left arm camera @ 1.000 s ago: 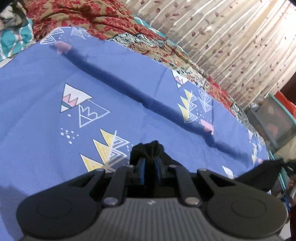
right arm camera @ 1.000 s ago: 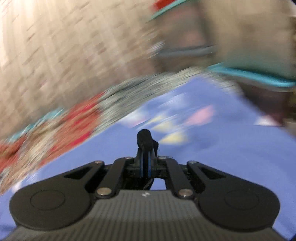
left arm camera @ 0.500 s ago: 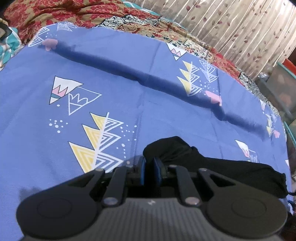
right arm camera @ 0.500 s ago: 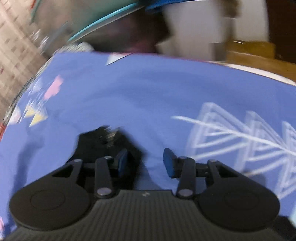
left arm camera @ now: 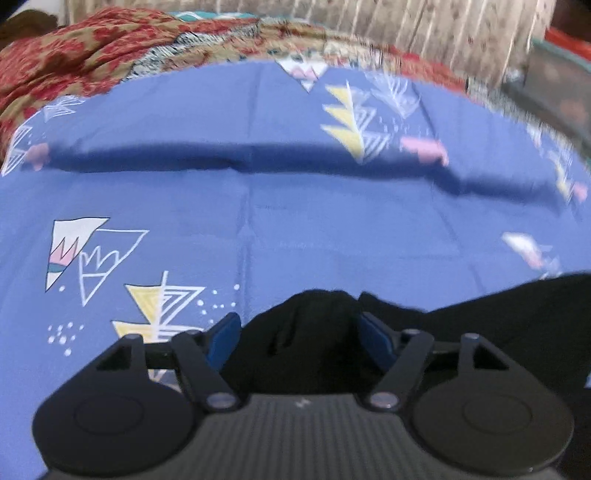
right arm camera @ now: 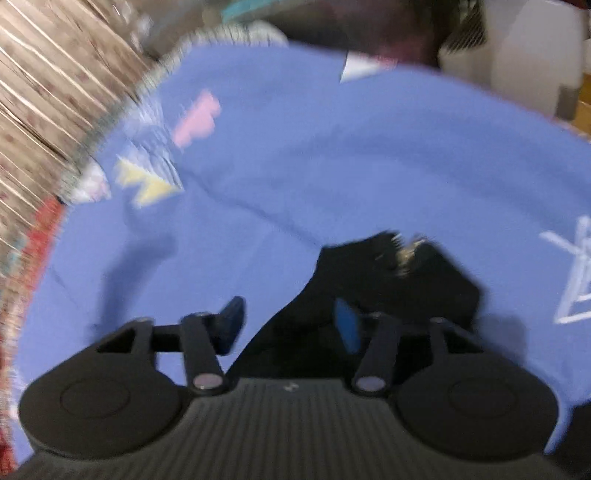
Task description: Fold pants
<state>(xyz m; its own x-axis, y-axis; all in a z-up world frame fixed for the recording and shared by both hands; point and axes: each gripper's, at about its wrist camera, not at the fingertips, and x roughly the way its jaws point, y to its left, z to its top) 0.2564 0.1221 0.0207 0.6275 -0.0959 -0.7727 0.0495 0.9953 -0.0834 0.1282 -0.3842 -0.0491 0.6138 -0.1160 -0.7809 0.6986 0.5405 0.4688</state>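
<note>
- Left gripper: jaws stand wide apart, having just been opening. A bunched hump of the black pants sits between the blue pads, which look clear of the cloth or barely brushing it; nothing is clamped.
- Right gripper: jaws also wide, just been opening. Its left pad hangs over bare sheet; the other pad lies against the edge of the pants. No grip on the cloth.
- Pants: black, lying loose on the blue bedsheet. In the left view they trail off to the right edge of frame. In the right view a pale smear shows at the far end of the cloth, too blurred to identify.
- Bedsheet: printed with white, yellow and pink triangle shapes; a long dark fold crosses it farther back.
- Behind the sheet: a red patterned blanket, then a leaf-print curtain.
- No readable writing or brand anywhere; both views are motion-blurred.
</note>
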